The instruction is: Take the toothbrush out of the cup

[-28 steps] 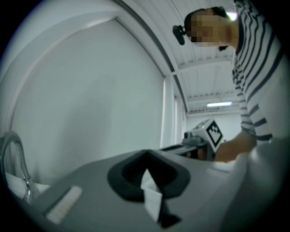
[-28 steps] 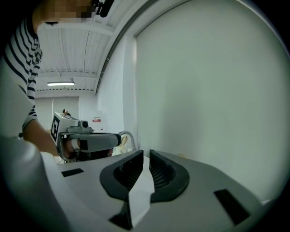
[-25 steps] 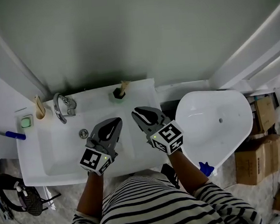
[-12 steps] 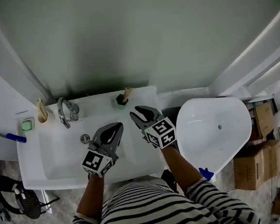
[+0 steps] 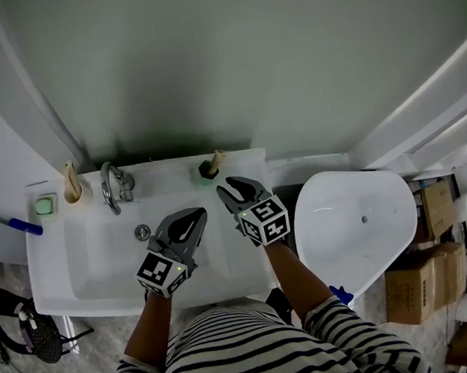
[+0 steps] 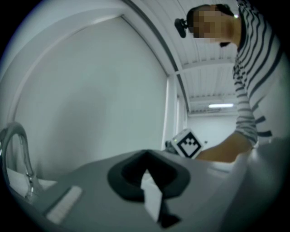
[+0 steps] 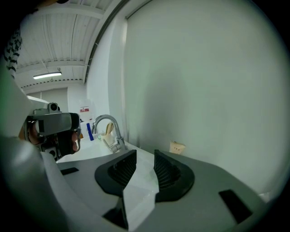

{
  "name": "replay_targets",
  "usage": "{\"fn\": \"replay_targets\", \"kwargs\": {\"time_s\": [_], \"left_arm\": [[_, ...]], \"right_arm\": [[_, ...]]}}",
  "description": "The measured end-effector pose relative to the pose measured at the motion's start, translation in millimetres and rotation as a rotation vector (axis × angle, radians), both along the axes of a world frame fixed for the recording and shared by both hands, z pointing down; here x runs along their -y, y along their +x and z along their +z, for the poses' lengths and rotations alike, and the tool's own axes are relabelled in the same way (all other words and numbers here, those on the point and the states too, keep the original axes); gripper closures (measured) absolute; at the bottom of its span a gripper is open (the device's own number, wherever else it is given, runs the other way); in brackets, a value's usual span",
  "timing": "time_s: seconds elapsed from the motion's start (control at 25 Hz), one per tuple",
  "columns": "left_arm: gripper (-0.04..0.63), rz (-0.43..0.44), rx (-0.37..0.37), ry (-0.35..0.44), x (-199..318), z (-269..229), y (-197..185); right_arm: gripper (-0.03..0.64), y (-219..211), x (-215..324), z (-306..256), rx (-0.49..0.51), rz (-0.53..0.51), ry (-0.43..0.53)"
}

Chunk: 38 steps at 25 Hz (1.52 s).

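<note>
right hand-held gripper (image 5: pixel 227 187) near the cup (image 5: pixel 206 173), jaws just swung apart, nothing between them. toothbrush (image 5: pixel 215 157) stands in that cup on the sink's (image 5: pixel 62 270) back rim. left hand-held gripper (image 5: pixel 196 215) pressed together over the sink (faucet (image 5: pixel 113 186) back-left, white bowl (image 5: pixel 358 219) right of it).

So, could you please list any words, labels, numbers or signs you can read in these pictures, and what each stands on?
No text is legible anywhere.
Small red-and-white sign in the background: too small to read.
Brown cardboard boxes: no readable print.
Black-and-white marker cubes: square patterns only, no words.
</note>
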<state>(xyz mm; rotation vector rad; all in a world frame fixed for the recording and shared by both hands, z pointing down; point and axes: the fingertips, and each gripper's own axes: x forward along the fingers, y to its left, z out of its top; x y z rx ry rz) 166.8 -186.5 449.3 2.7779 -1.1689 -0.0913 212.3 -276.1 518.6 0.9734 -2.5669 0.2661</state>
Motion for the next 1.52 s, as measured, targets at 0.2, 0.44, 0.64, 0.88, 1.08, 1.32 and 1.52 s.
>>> {"fn": "replay_targets", "kwargs": {"time_s": [0.2, 0.44, 0.64, 0.88, 1.08, 1.32, 1.52], "left_arm": [[0.588, 0.008, -0.009, -0.002, 2, 1, 0], [0.588, 0.007, -0.011, -0.011, 0, 3, 0], [0.588, 0.011, -0.011, -0.022, -2, 8, -1], [0.588, 0.012, -0.008, -0.034, -6, 12, -4], [0.588, 0.016, 0.000, -0.036, -7, 14, -6], [0.588, 0.018, 0.005, -0.042, -8, 16, -8], [0.588, 0.016, 0.009, -0.056, -9, 19, -11]], "right_arm": [[0.508, 3, 7, 7, -0.009, 0.021, -0.008], [0.508, 5, 15, 15, -0.019, 0.043, -0.024], [0.508, 6, 24, 27, -0.020, 0.069, -0.052], [0.506, 8, 36, 39, -0.014, 0.121, -0.081], [0.506, 9, 46, 45, -0.007, 0.158, -0.093], [0.506, 5, 58, 54, 0.008, 0.192, -0.117], [0.506, 3, 67, 61, 0.025, 0.229, -0.140]]}}
